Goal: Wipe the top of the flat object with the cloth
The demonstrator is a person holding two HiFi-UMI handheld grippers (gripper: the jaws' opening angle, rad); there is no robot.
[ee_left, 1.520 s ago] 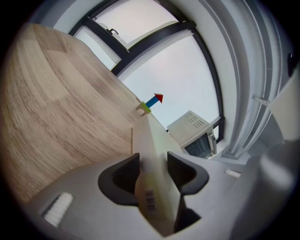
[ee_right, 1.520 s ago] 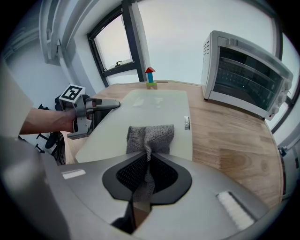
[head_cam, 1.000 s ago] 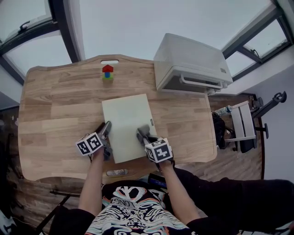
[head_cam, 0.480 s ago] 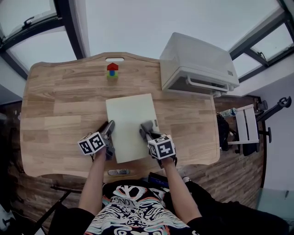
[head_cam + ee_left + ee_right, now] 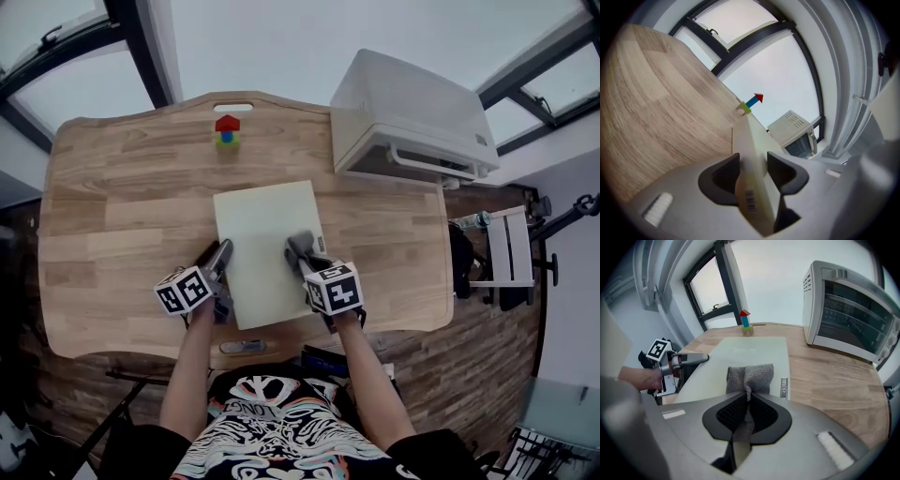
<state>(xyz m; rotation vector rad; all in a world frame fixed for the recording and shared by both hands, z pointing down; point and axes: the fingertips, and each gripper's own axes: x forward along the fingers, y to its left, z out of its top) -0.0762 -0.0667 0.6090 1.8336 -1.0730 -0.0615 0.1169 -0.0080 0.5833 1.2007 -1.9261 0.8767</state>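
A pale cream flat board [image 5: 267, 244] lies on the wooden table [image 5: 112, 225]. My left gripper [image 5: 222, 260] is shut on the board's left edge; in the left gripper view the board's edge [image 5: 752, 154] runs between the jaws. My right gripper [image 5: 298, 255] is shut on a grey cloth [image 5: 301, 246], which rests on the board's right part. The right gripper view shows the cloth [image 5: 749, 377] bunched in the jaws and spread on the board [image 5: 740, 357], with the left gripper [image 5: 696, 358] at the board's far side.
A white toaster oven [image 5: 408, 117] stands at the table's back right. A small stack of coloured blocks [image 5: 227, 130] sits near the back edge. A chair [image 5: 502, 258] stands beyond the table's right side. A small object [image 5: 241, 347] lies at the front edge.
The right gripper and cloth have shifted slightly forward over the board. The left gripper keeps its hold on the board's edge.
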